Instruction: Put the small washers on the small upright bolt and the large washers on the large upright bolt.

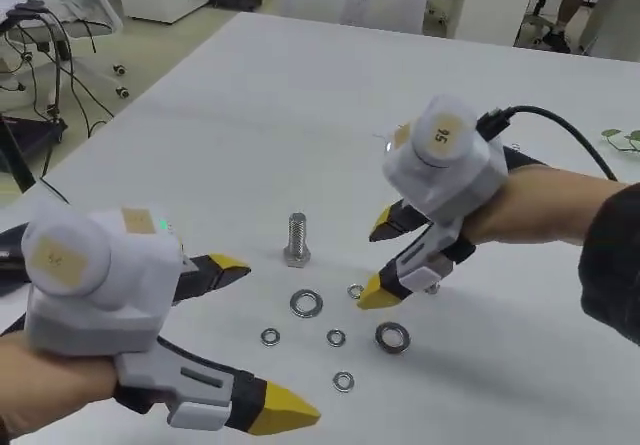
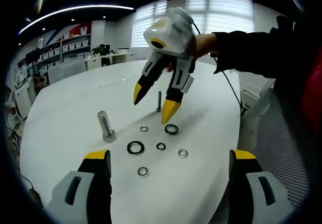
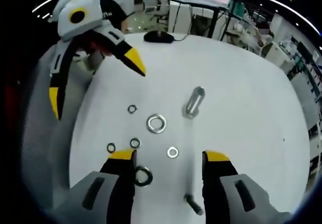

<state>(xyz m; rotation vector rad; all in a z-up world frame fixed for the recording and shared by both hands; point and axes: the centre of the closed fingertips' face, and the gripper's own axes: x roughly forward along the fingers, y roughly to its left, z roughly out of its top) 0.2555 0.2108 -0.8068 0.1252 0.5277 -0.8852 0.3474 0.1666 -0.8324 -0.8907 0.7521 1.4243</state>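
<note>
We're holding the left gripper (image 1: pixel 256 335) at the near left w/ its jaws wide apart & nothing in them. We're holding the right gripper (image 1: pixel 375 261) on the right w/ its tips pointing down at the table (image 1: pixel 200 145). Its jaws are apart too, & empty. We're guessing it's hanging there to go down on a washer, prob. the small washer (image 1: pixel 355 291) just beside its lower tip.

The big bolt (image 1: pixel 297 240) is standing on its head in the middle, so washers can drop over its top. The small bolt (image 2: pixel 159 101) is standing farther right, just behind the right gripper's tips in the left gripper view. No washer is sitting on either bolt yet.

All the washers are lying flat on the near side of the big bolt. The big silver washer (image 1: pixel 306 303) is closest to it, & the big dark washer (image 1: pixel 392 337) is to the right. The other small washers (image 1: pixel 336 338) are lying between & nearer. They're all lying apart, so we can pinch one at a time.

We're thinking the job is just starting, w/ six washers to go. Thin flat rings are hard to grab, so the tips must go low.
</note>
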